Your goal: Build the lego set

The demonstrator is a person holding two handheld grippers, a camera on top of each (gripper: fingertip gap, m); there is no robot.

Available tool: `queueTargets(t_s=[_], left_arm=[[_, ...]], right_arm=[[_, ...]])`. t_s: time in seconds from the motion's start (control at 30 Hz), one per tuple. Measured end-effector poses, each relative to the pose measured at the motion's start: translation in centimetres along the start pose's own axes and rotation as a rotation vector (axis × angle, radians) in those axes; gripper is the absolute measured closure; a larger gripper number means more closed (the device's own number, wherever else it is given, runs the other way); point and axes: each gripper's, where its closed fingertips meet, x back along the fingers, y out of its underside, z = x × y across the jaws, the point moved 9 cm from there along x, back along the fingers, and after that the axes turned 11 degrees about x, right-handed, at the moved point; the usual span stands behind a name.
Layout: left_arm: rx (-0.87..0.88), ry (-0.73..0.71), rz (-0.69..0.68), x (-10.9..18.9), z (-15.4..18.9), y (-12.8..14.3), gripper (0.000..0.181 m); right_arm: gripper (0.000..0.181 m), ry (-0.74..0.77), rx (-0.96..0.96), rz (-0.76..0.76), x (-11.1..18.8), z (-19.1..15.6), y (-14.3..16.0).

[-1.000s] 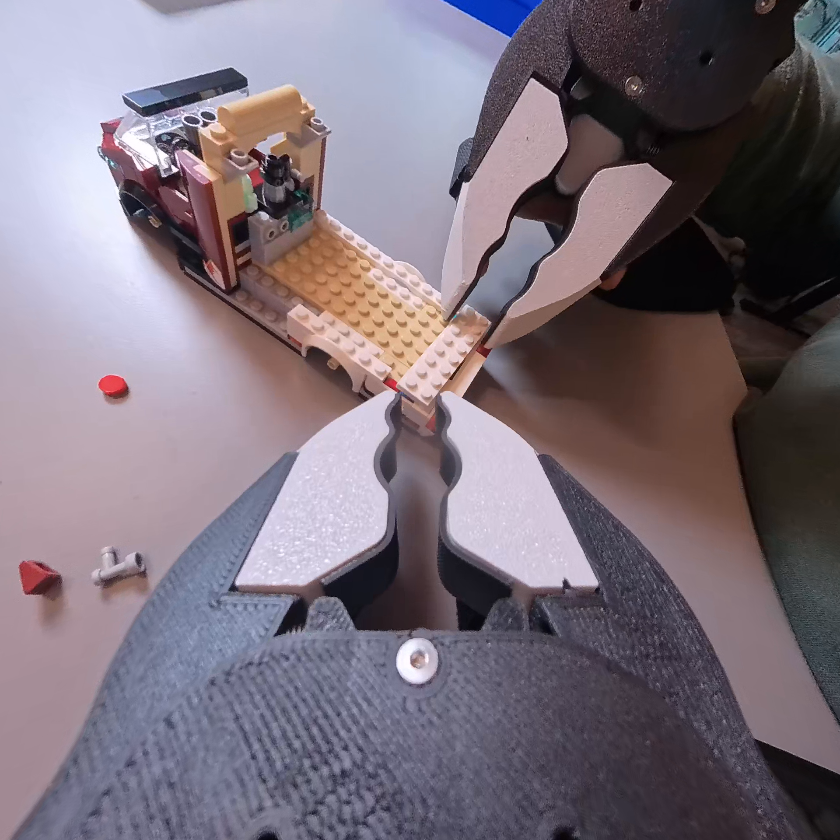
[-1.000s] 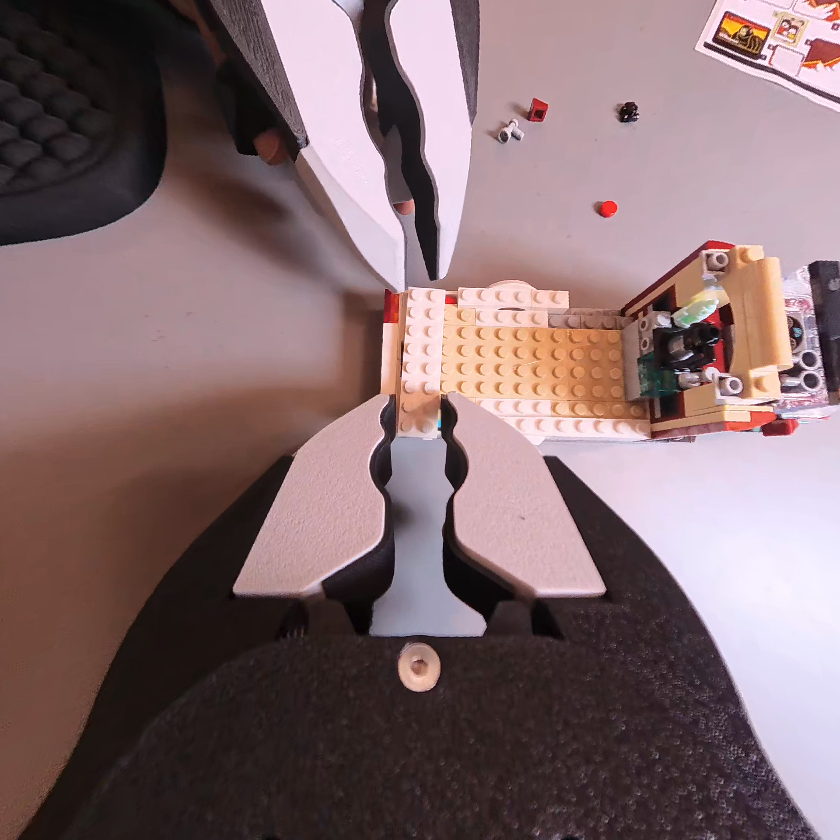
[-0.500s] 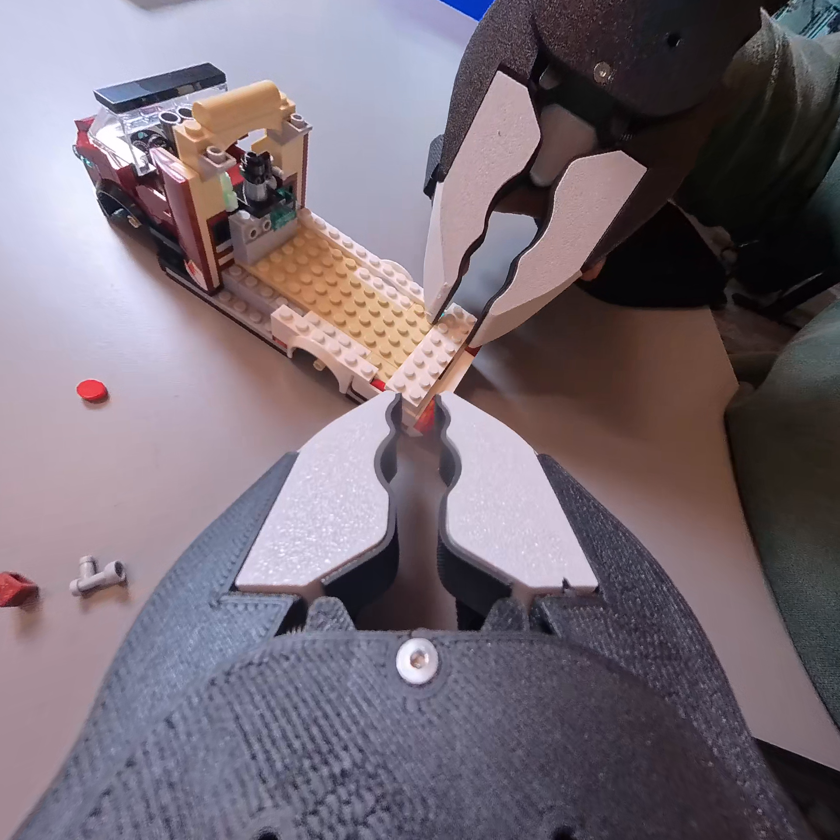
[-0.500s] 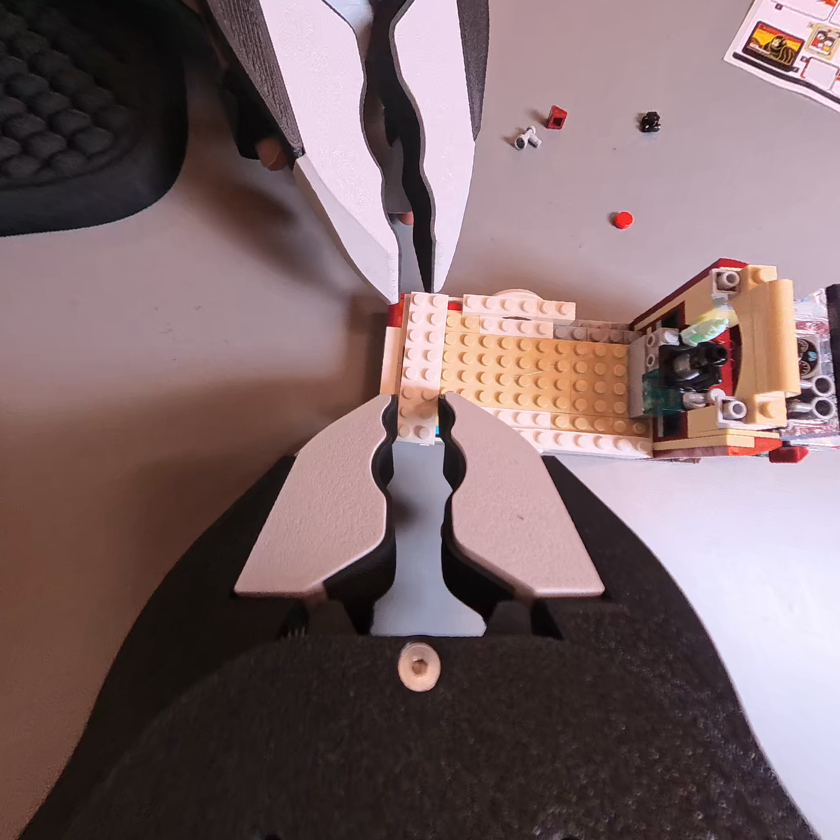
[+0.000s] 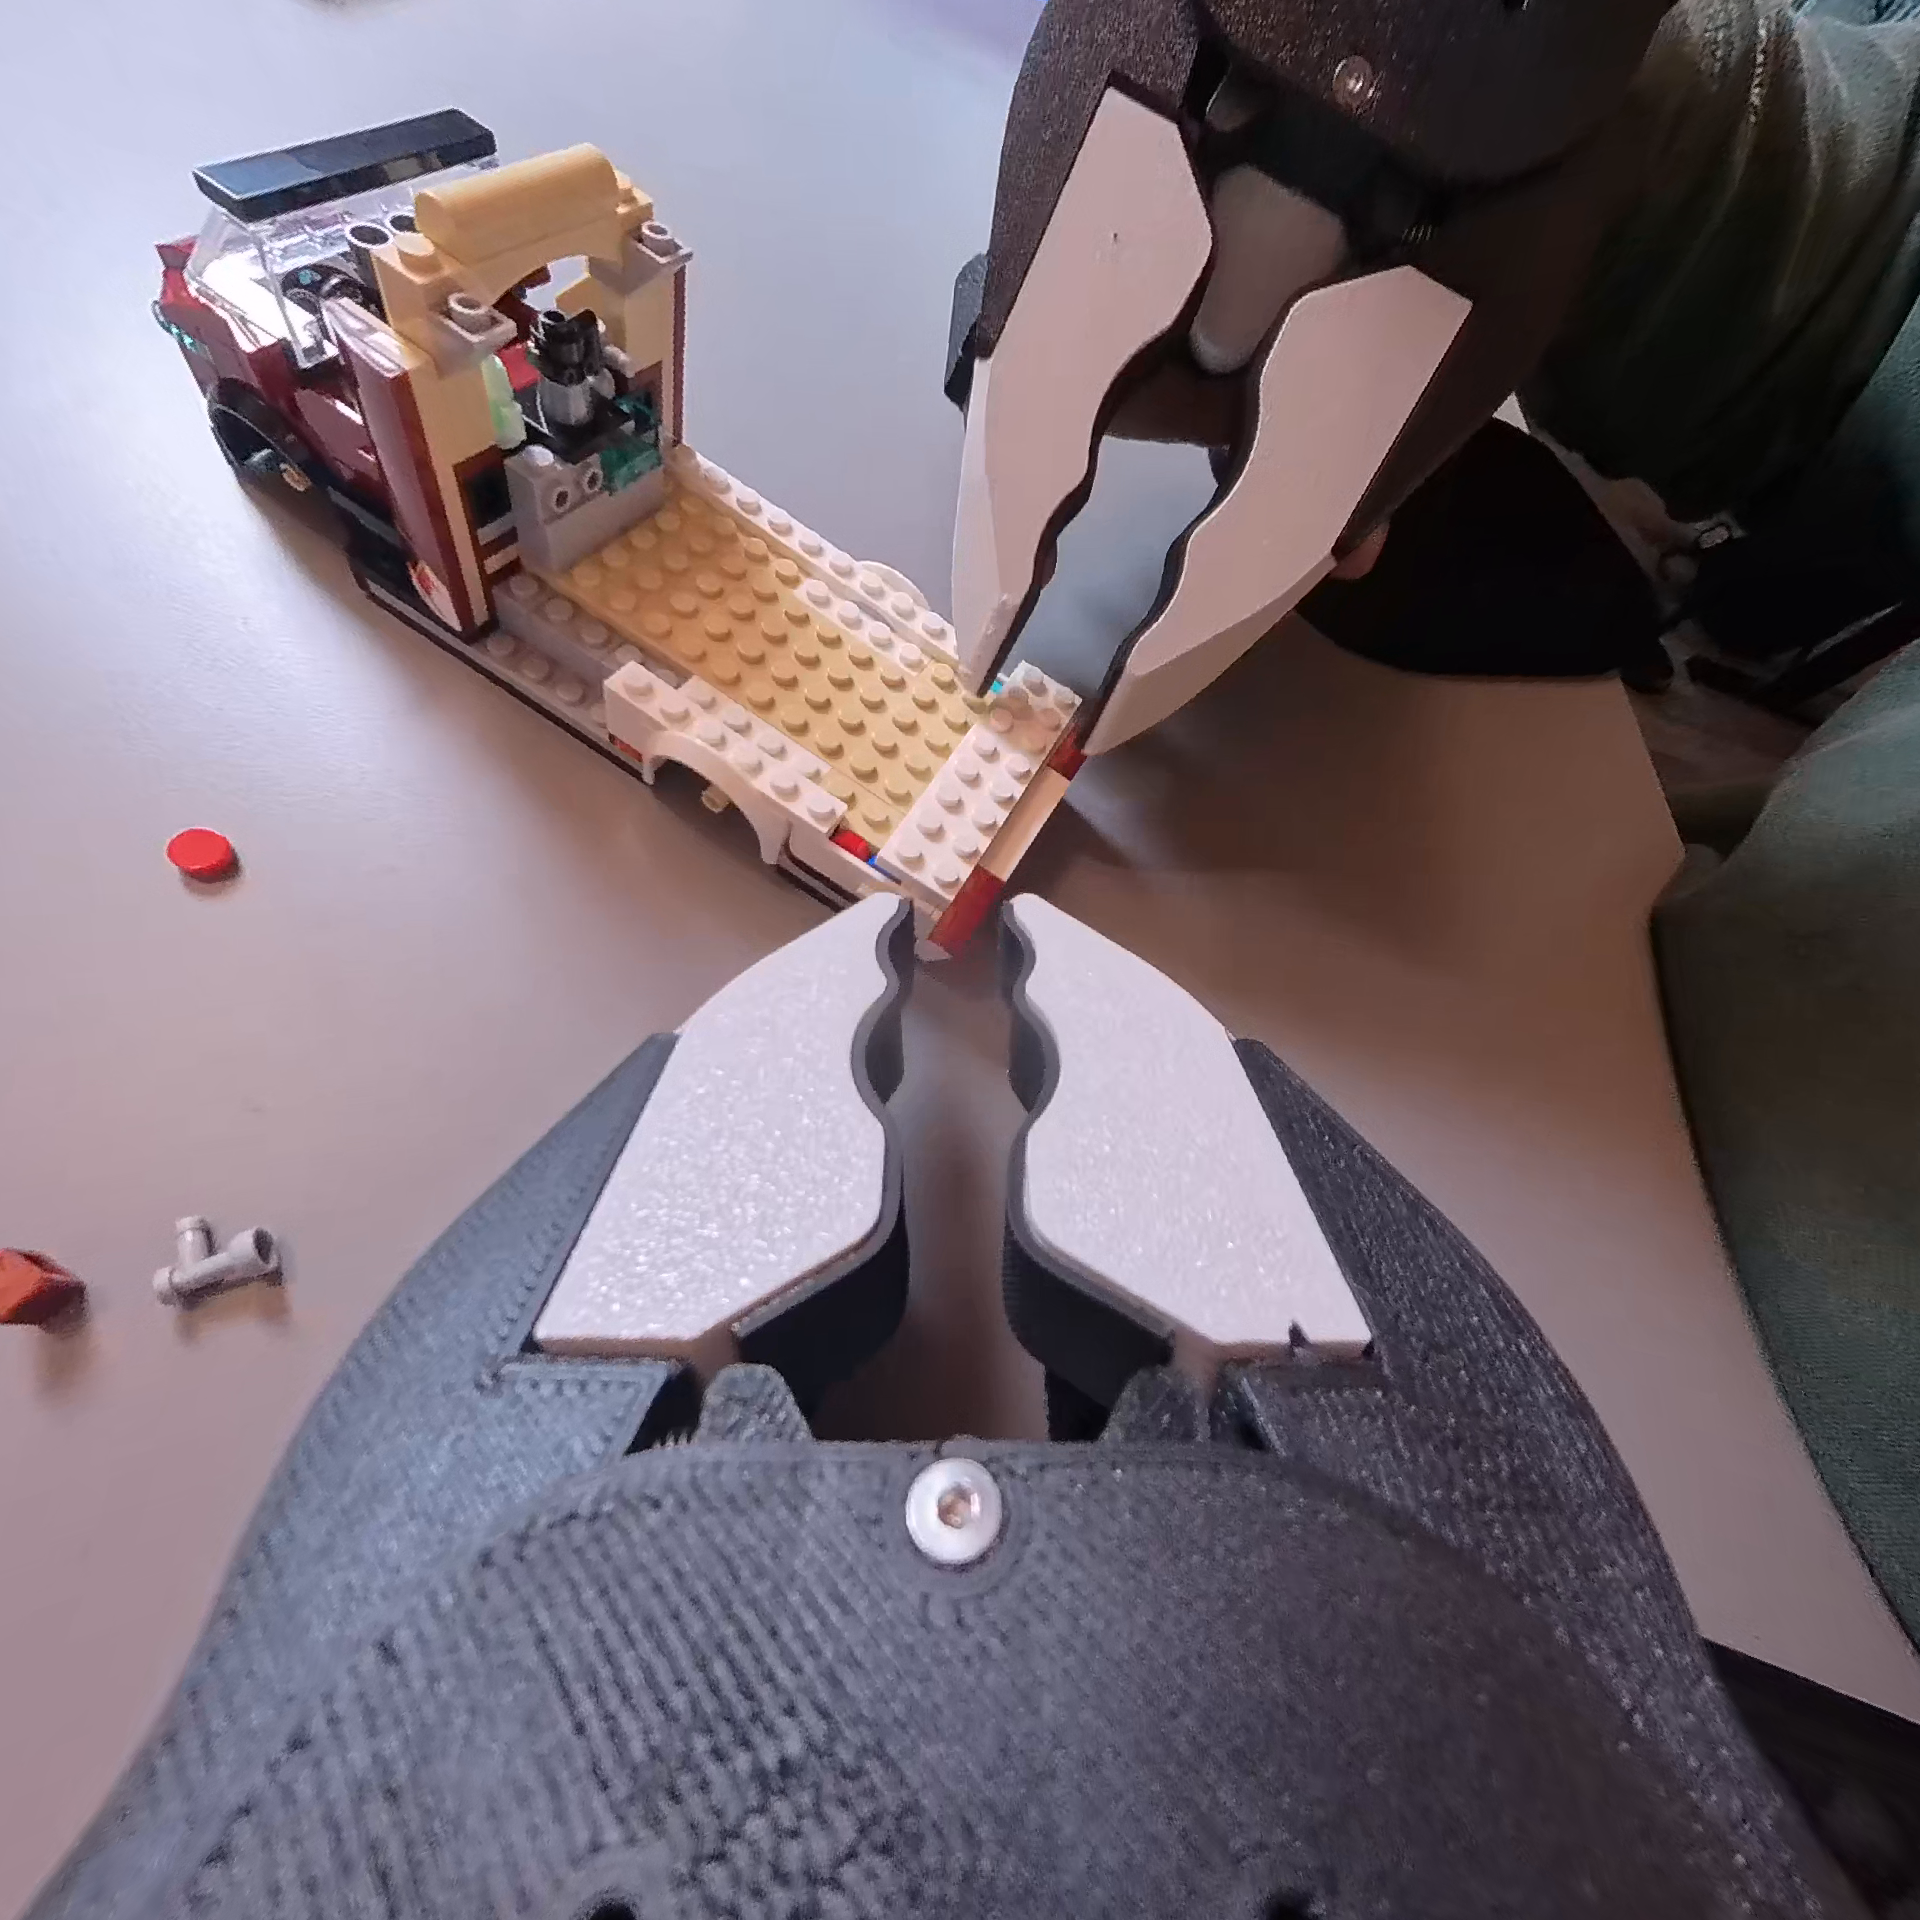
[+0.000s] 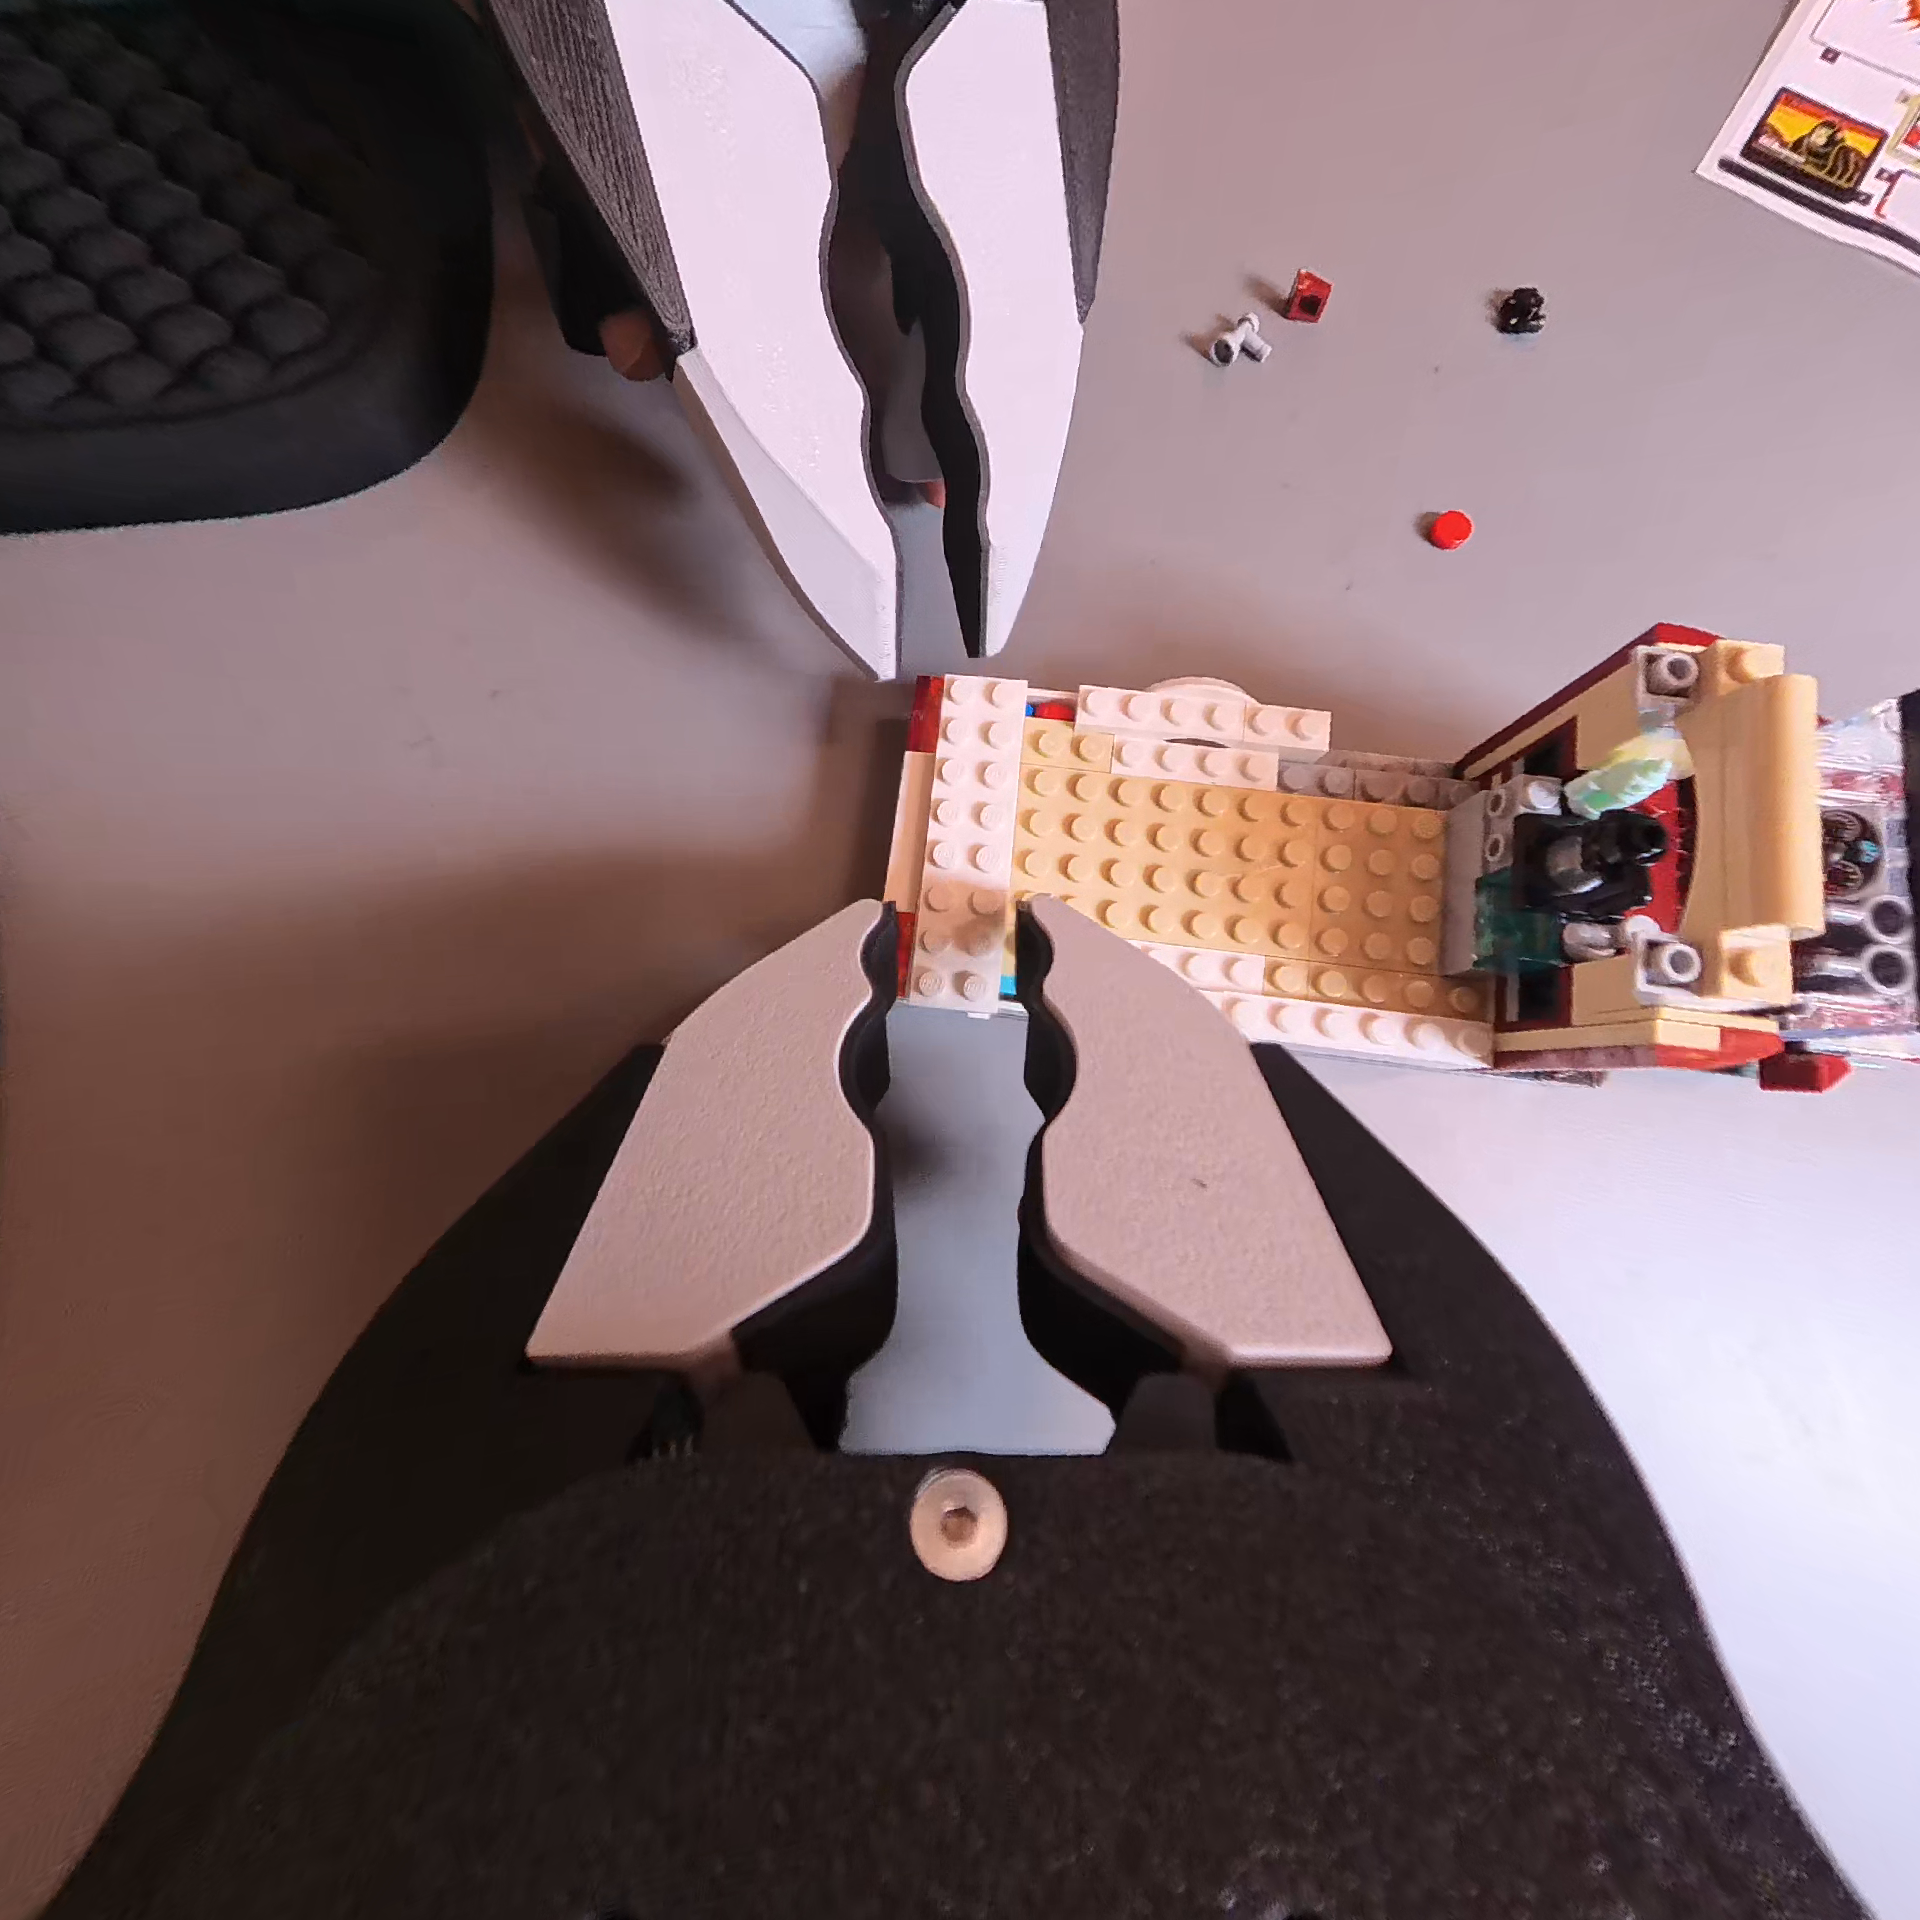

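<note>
On the left of your left wrist view, a dark red piece and a grey connector piece lie loose on the bench, with a red round tile a little farther in; all three sit well apart from the model. The lego truck stands toward the bench's far left, dark red cab away from you, its tan studded bed running toward the near right and ending in a white rear plate. Your left gripper meets the near corner of that rear end: its jaws are only slightly parted and bracket the red and white end strip, but you cannot tell from either view whether they actually pinch it. To the right, your right gripper comes down on the opposite rear corner, jaws released, one tip on the studs beside the white plate and the other against the outer face of the end strip. In your right wrist view the same jaws straddle the plate's end with visible gaps. Beyond the truck lie a small black piece and, at the bench's far right, a printed sheet.
</note>
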Motion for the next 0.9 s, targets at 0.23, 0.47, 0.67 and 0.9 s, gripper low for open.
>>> queueTargets(t_s=[0.23, 0.47, 0.67, 0.9], left_arm=[[-0.005, -0.02, 0.006, -0.1, -0.1, -0.1, 0.165], [-0.011, -0.033, 0.003, -0.4, 0.0, -0.2, 0.167], [0.01, -0.031, 0.014, -0.3, -0.2, -0.3, 0.167], [0.001, -0.041, 0.011, -0.6, -0.1, -0.5, 0.168]], right_arm=[[0.164, 0.011, -0.015, 0.035, 0.6, 0.1, -0.9], [0.168, 0.016, -0.035, -0.016, -0.4, 0.2, -0.8], [0.169, 0.015, -0.043, -0.023, -0.6, 0.3, -0.8], [0.169, 0.006, -0.066, -0.025, -0.6, 0.2, -0.9]])
